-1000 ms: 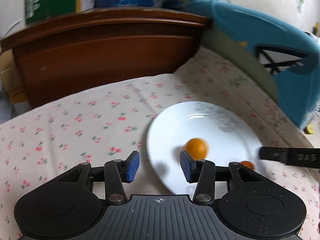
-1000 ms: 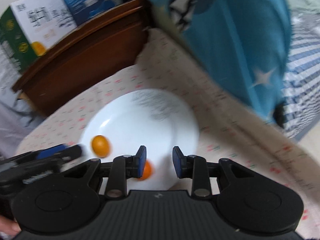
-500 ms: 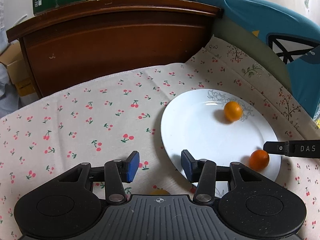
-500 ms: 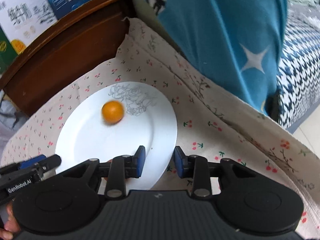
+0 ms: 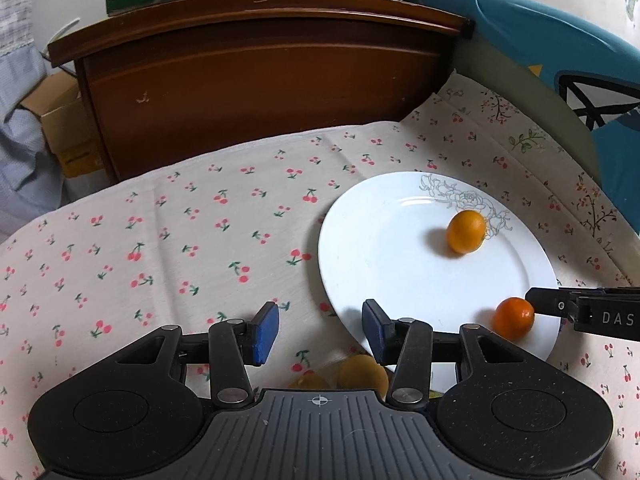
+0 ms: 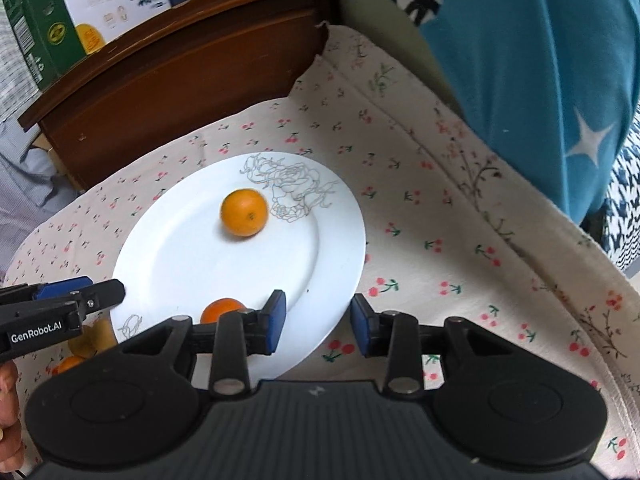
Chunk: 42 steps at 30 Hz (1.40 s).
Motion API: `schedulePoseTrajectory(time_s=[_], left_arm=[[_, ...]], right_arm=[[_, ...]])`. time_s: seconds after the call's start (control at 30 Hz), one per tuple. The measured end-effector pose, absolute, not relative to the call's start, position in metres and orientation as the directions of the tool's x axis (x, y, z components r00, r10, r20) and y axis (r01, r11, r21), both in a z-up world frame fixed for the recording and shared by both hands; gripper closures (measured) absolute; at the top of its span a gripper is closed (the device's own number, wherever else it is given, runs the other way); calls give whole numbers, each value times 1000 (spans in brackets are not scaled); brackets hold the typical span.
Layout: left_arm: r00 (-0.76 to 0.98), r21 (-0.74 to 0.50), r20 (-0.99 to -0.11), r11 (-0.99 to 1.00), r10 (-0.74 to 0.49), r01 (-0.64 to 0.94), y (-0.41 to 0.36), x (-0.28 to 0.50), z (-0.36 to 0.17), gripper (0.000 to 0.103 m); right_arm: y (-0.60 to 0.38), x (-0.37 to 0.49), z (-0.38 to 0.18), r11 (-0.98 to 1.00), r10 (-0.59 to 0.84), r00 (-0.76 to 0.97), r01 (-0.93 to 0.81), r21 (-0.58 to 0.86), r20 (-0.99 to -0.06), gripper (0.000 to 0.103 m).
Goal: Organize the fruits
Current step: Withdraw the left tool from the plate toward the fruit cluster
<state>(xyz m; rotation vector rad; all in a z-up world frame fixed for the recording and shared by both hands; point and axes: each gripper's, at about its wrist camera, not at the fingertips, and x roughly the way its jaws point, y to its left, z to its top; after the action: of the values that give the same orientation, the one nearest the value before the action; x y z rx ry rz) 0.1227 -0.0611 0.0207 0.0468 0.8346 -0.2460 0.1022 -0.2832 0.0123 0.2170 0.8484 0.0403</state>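
Note:
A white plate (image 5: 400, 280) with a rose drawing lies on the cherry-print cloth. A light orange (image 5: 466, 232) rests by the drawing. A darker small orange (image 5: 514, 318) sits on the plate's near rim. My left gripper (image 5: 320, 332) is open and holds nothing, hovering over the cloth and the plate's left edge. In the right wrist view my right gripper (image 6: 318, 326) hangs over the plate (image 6: 328, 240) rim, its jaws opening with nothing between them. The darker orange (image 6: 222, 310) lies just left of its left finger (image 6: 276, 320).
Yellow fruits (image 5: 362, 372) lie on the cloth under my left gripper, beside the plate. A brown wooden headboard (image 5: 260, 80) with cartons on top stands behind. A blue pillow (image 6: 540, 80) leans at the right. A hand shows at the bottom left of the right wrist view.
The light orange rolled from the plate's near middle to the rose drawing. My right gripper's jaws widened, and the darker orange now lies left of its finger on the near rim.

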Motion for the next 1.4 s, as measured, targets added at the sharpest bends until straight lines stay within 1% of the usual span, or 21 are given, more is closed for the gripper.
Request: schedulePoseTrajectory(time_s=[0.17,0.3,0.4,0.43,0.47,0.5,0.53,0.6,0.63,0.67,0.73,0.83,0.93,1.03,1.17,1.4], left_arm=[[649,-37,-738,971,-186,237,-60,117,22,58],[642,-48,-743,972,-190,231,-56,110,24,59],[642,-61,-741,972,-196,227,-52,103,31,59],[642,-62,-741,972,-197,227,-51,101,34,55],[643,-58,-741,973,-193,225,-50,98,37,47],[645,-51,-741,974,-184,219,-49,95,40,44],[649,-46,-740,976,-176,212,-48,92,43,41],[656,-47,-734,978,-173,205,-44,84,48,41],[655,-48,-736,978,-171,202,-43,81,50,39],[652,-45,-740,980,-164,196,-42,78,52,33],[649,-27,-747,982,-143,185,-42,70,55,29],[646,-11,-752,983,-127,181,-40,60,57,28],[635,-6,-763,985,-117,174,-39,48,58,25],[630,5,-770,986,-103,167,-38,38,58,21],[623,14,-778,987,-88,157,-36,27,58,21],[608,-4,-788,988,-98,154,-31,9,60,21]], right_arm=[[-280,102,11,977,127,661,45,208,-739,67],[-277,101,11,976,139,648,37,213,-749,61],[-274,98,13,976,137,642,44,215,-754,61],[-273,96,15,976,137,642,42,213,-754,61],[-271,93,18,976,140,645,38,214,-752,60],[-270,90,21,976,143,649,34,217,-747,59],[-269,87,24,975,149,653,30,221,-743,59],[-265,78,32,976,154,662,14,218,-733,57],[-263,74,35,977,155,669,5,213,-727,56],[-261,70,37,978,156,674,-1,210,-722,54],[-257,62,41,977,159,679,-5,211,-717,51],[-252,52,44,974,174,681,-14,225,-711,50],[-247,39,47,972,181,685,-16,233,-706,46],[-242,25,49,970,192,686,-26,241,-702,46],[-236,10,50,970,196,686,-29,242,-701,46],[-233,-14,50,968,202,687,-30,251,-698,46]])
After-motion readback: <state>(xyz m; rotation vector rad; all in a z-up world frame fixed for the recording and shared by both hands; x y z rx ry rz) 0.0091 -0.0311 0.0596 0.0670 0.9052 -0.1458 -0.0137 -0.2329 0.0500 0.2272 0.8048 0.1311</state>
